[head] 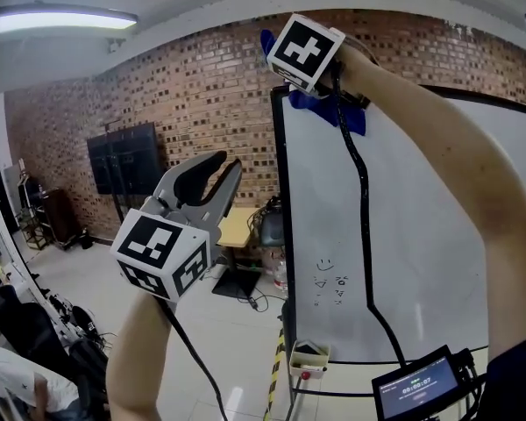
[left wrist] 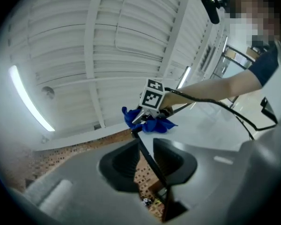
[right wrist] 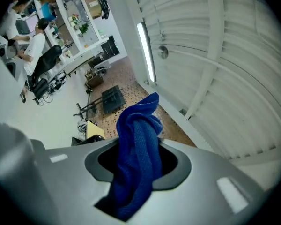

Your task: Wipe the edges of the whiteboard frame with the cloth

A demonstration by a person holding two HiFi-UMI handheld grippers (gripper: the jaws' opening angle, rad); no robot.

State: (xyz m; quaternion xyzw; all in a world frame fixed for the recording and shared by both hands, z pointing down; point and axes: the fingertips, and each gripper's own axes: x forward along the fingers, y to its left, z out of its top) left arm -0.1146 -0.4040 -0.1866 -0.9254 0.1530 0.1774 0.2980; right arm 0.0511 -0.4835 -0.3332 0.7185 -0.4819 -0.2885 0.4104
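Blue cloth (right wrist: 136,125) clenched in right claw (right wrist: 138,165), at top left corner of whiteboard frame (head: 278,191). Left claw (head: 223,174) narrowly parted, empty, left of board.

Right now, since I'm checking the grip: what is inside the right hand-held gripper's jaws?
A bunched blue cloth fills the right hand-held gripper, pinched between its jaws. The cloth covers the jaws' inner faces, so those cannot be seen.

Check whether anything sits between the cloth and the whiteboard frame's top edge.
Nothing visible. The blue cloth, clamped in the right gripper, hangs at the top-left corner of the whiteboard frame; the left gripper is well aside, empty.
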